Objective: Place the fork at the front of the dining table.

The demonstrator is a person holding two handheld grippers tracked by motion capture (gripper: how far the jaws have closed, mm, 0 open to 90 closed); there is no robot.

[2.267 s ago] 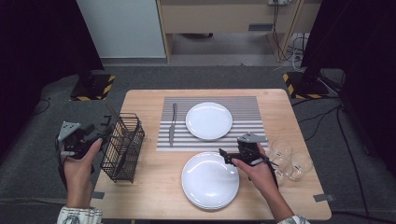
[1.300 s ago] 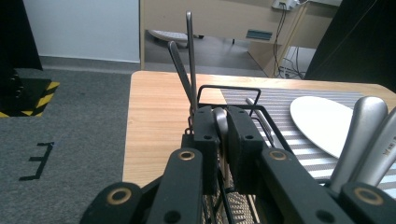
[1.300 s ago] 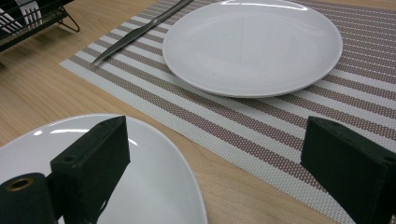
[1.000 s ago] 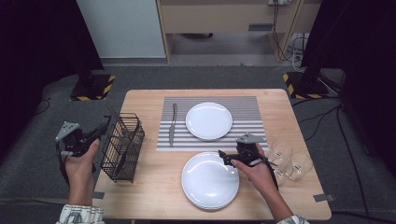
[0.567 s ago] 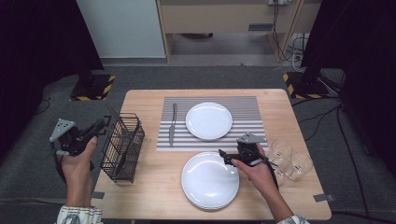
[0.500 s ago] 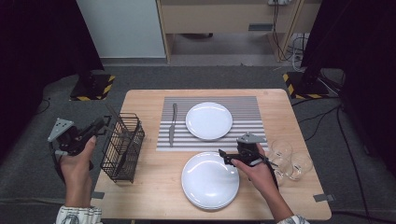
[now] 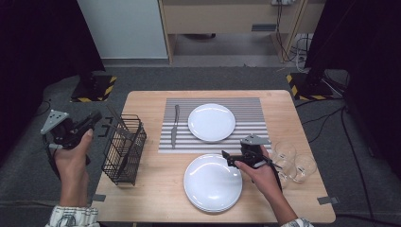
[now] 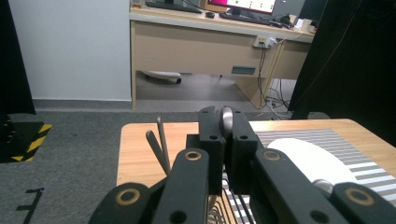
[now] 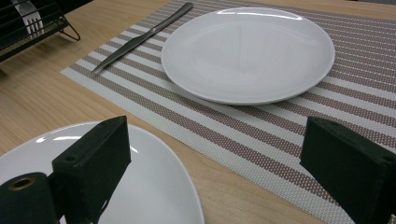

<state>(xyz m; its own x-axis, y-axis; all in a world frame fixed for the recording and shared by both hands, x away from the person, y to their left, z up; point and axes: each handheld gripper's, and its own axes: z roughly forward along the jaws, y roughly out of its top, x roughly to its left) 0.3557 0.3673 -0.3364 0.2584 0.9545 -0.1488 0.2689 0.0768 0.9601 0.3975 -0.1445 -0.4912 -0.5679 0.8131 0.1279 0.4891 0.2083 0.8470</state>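
Two tongs: left [image 8: 226, 135] clamps a utensil handle [image 8: 226, 116]; right [image 9: 224, 163] gapes over plates [image 9: 154, 196].

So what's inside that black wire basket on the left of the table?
In the black wire basket, thin metal cutlery handles stick up above the rim, and a fork's tines show through the wires. The lower parts are hidden, so the count is unclear.

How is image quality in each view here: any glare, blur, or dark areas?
High view: table evenly lit, surroundings fall into near black, soft sheen on the near plate. Left gripper view: sharp far off, but the left gripper up close is soft, shut on a metal utensil. Right gripper view: window-like glare on the far plate, the fingers slightly blurred.
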